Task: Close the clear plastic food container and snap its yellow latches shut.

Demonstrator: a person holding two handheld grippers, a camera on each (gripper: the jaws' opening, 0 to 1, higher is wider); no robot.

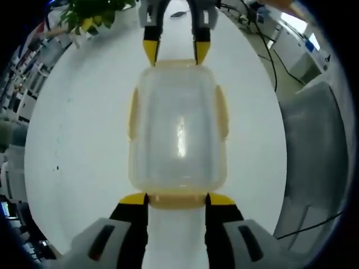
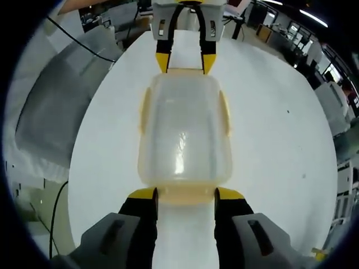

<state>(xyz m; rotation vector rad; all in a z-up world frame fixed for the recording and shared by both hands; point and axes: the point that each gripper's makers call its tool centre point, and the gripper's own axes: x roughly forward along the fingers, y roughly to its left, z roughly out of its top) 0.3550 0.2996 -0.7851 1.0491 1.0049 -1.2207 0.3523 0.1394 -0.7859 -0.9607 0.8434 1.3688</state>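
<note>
Jaws of the left gripper (image 1: 176, 198) stood spread at one short end of the container (image 1: 178, 134), their yellow tips touching or just beside the end latch (image 1: 176, 200) there. The right gripper (image 2: 185, 193) sat at the opposite end, jaws likewise spread around the other end latch (image 2: 186, 195); neither pair pinched anything. The container lay on the white bench (image 1: 84, 140), lid on, between the two grippers.

Pressing an end latch with only one jaw tip could have slid the light container along the smooth bench, since nothing pinned it. Uneven pushes from the two ends might have tilted the lid or lifted one corner. A tip slipping off the rounded plastic could have left a latch half closed.

Whether the end latches were already snapped down or merely resting was hard to judge, as the jaws hid their edges. The long side latch (image 1: 133, 115) and its twin looked flat against the walls, but the clear plastic and glare blurred their seating. Whether anything was inside could not be made out.
</note>
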